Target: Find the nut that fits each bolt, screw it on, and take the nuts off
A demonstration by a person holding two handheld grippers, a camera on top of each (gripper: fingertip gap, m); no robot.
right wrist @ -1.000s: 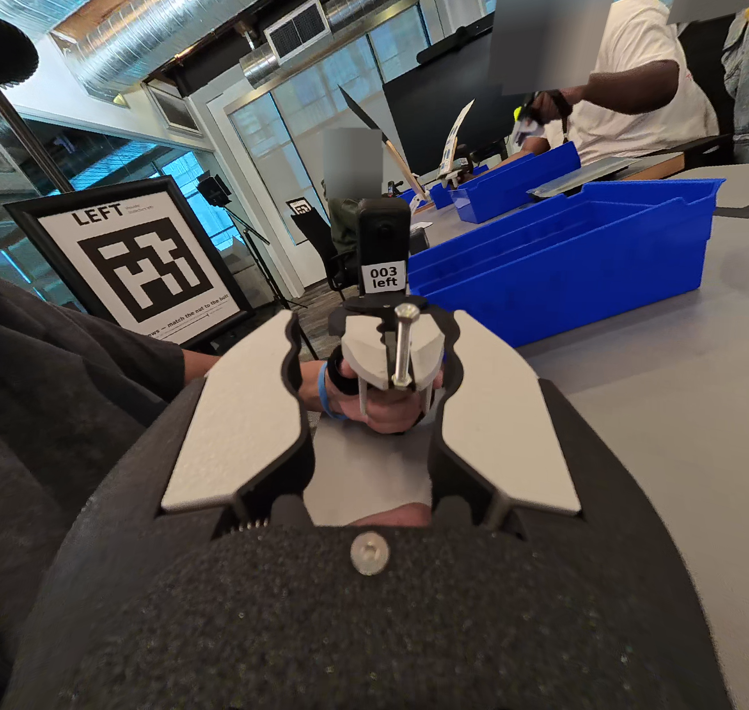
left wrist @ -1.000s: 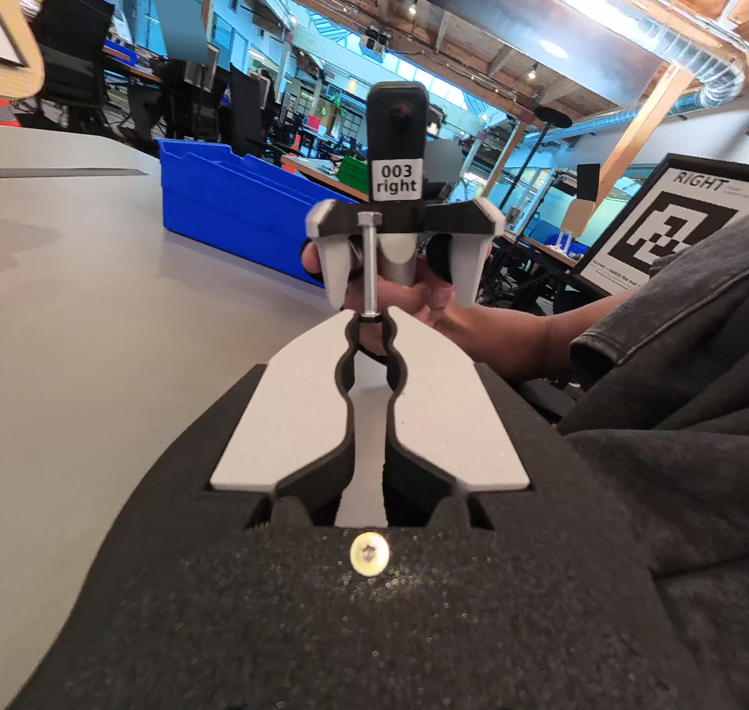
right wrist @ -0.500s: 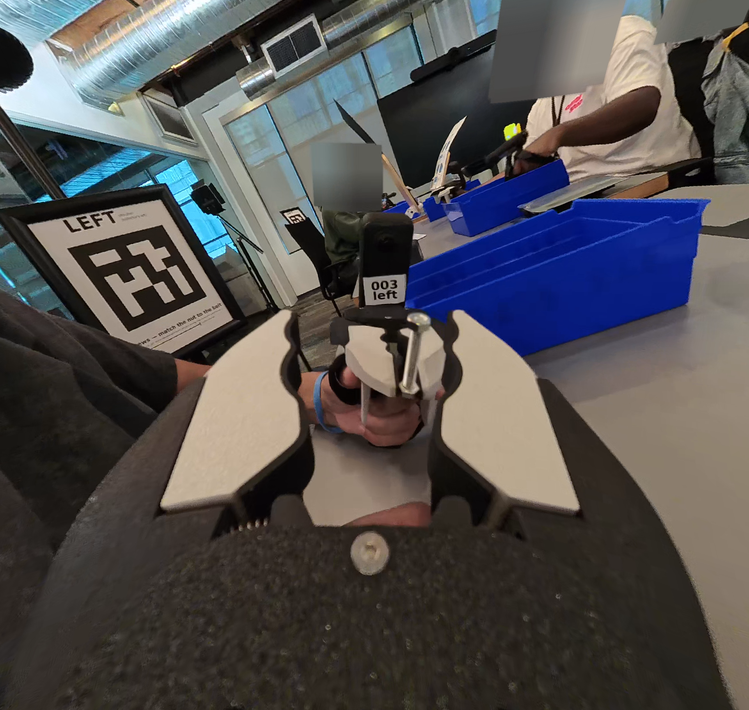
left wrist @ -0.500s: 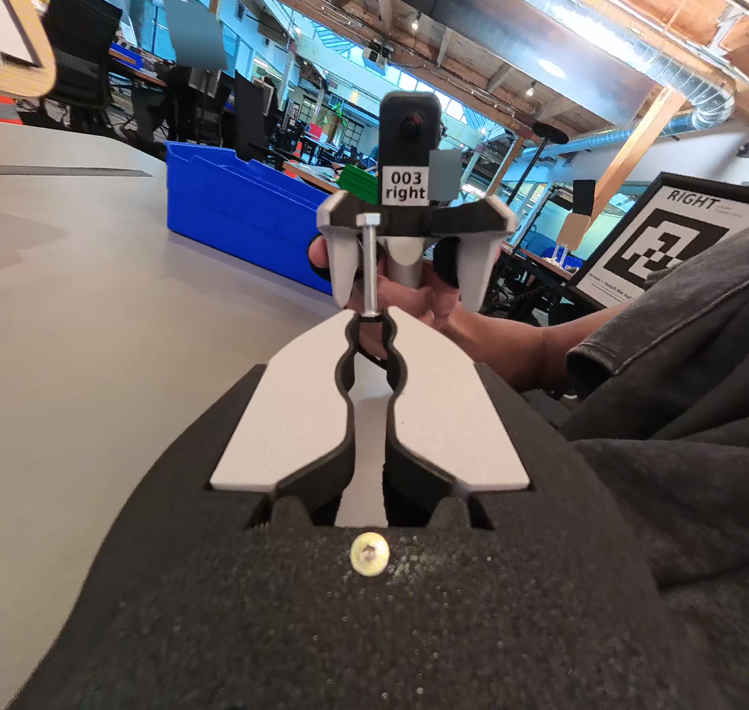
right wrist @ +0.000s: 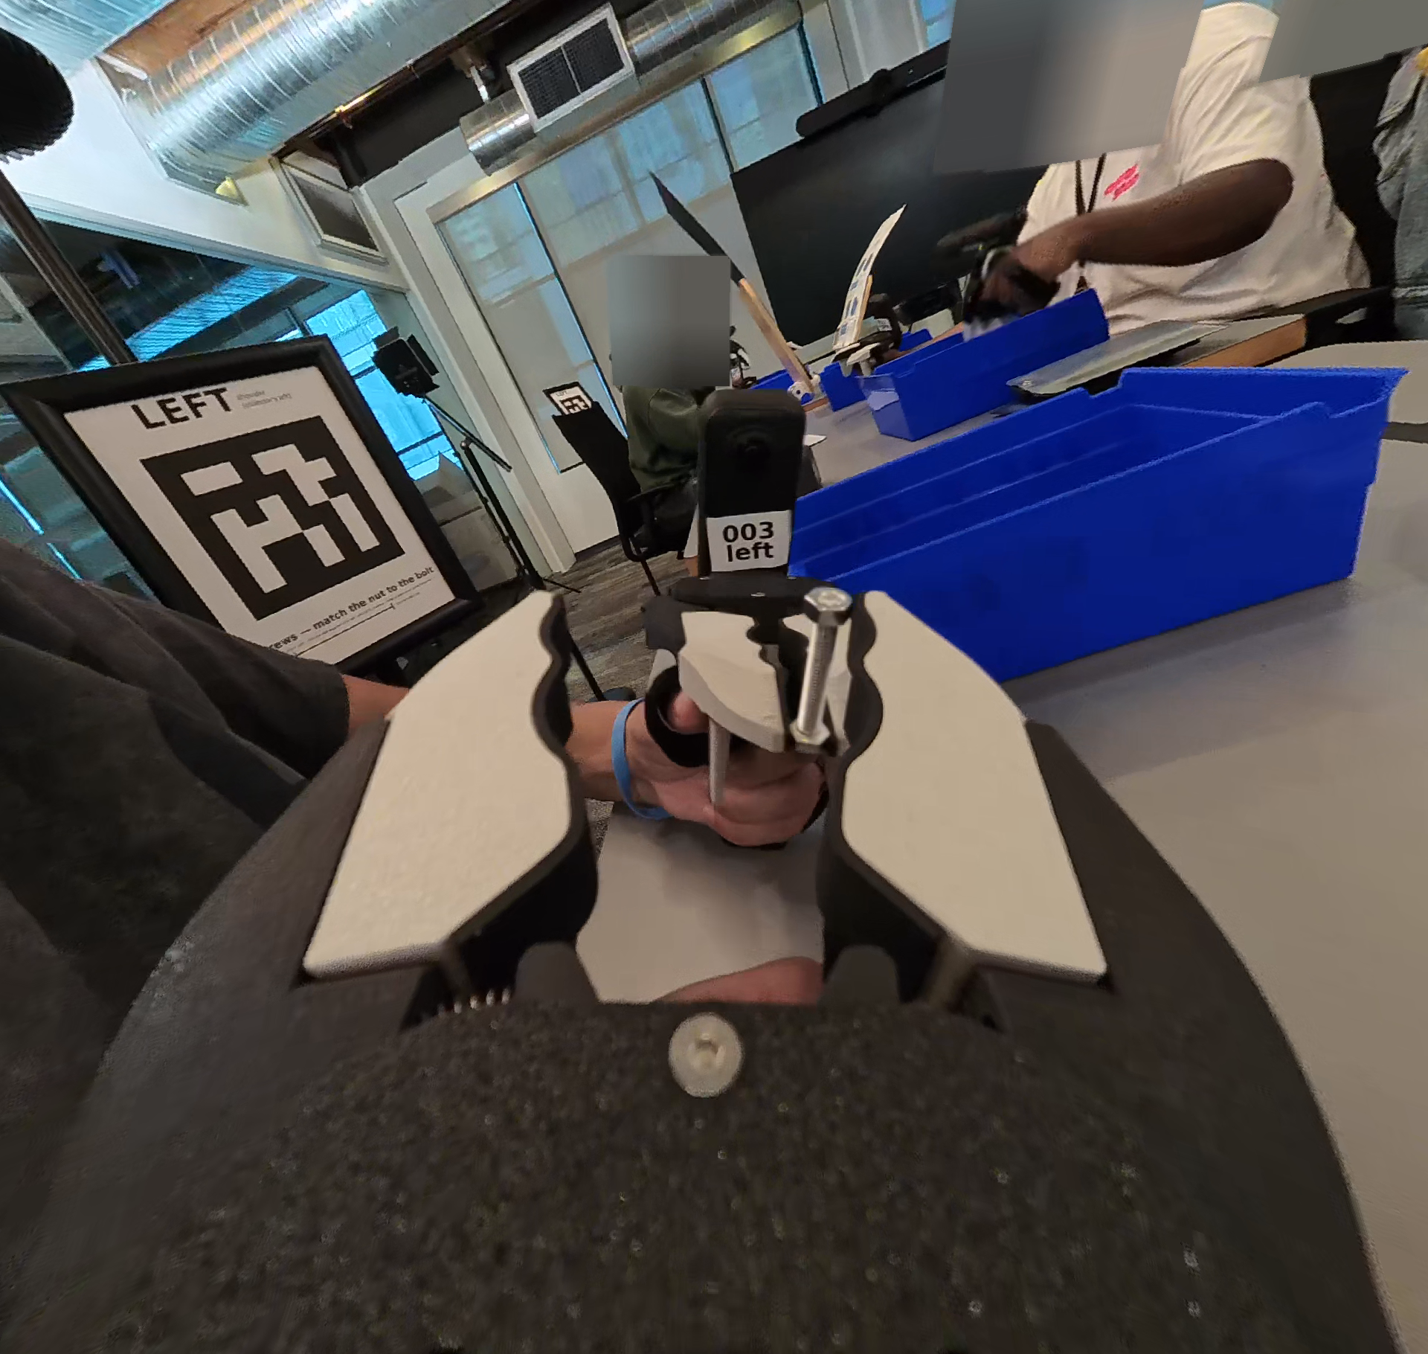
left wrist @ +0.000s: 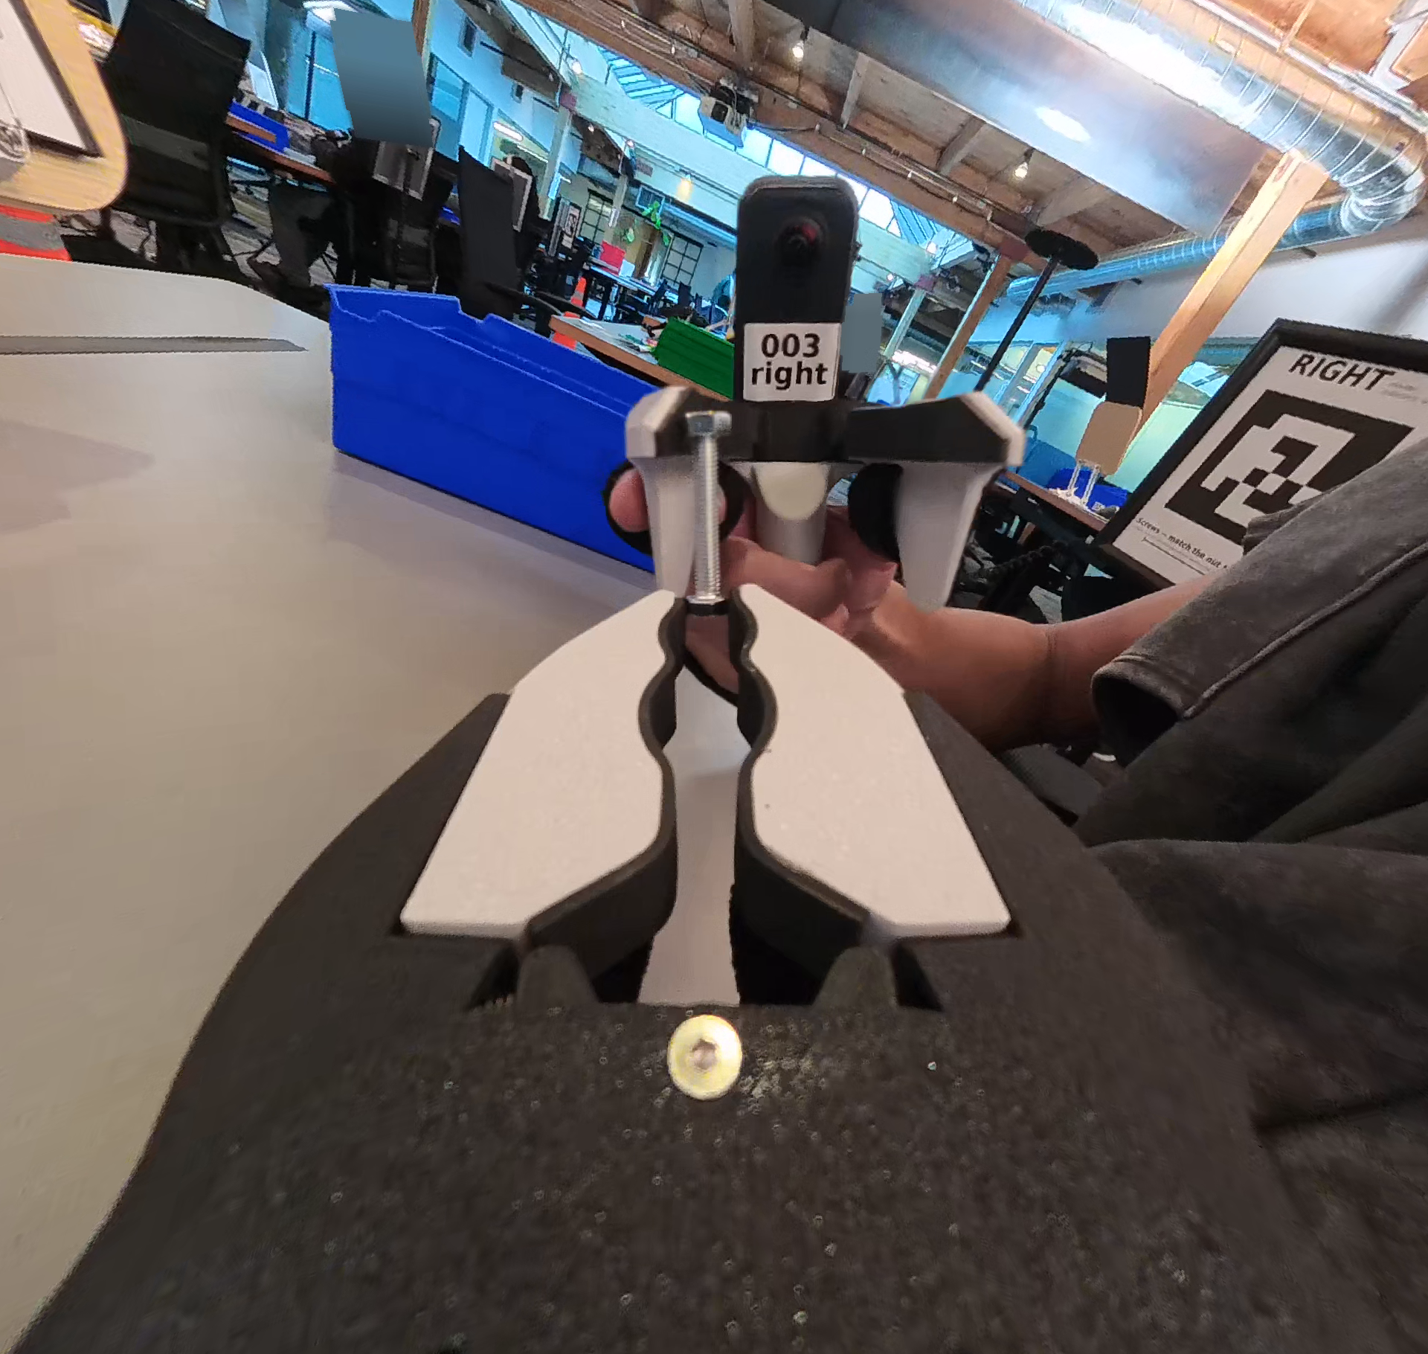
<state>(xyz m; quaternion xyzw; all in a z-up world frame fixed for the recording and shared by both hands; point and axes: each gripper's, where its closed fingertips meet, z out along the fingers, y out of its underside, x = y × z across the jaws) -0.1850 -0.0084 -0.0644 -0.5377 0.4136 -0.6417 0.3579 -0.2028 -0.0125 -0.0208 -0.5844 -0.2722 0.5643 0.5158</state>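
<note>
The left gripper [left wrist: 709,606] pinches the nut [left wrist: 703,607] at its fingertips, the bolt [left wrist: 708,507] standing upright from it above the grey bench [left wrist: 193,621]. Facing it, the right gripper [left wrist: 804,513] has its fingers spread wide, holding nothing.

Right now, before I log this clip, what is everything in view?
bolt: one, silver, upright, head on top, its lower end in the nut
nut: one, at the bolt's lower end
bin: one, blue, on the table behind the grippers
table: one, grey
framed sign: two, black and white, one at each side
seated person: one, white shirt, far table
left gripper: shut on the nut
right gripper: open, beside the bolt
</note>
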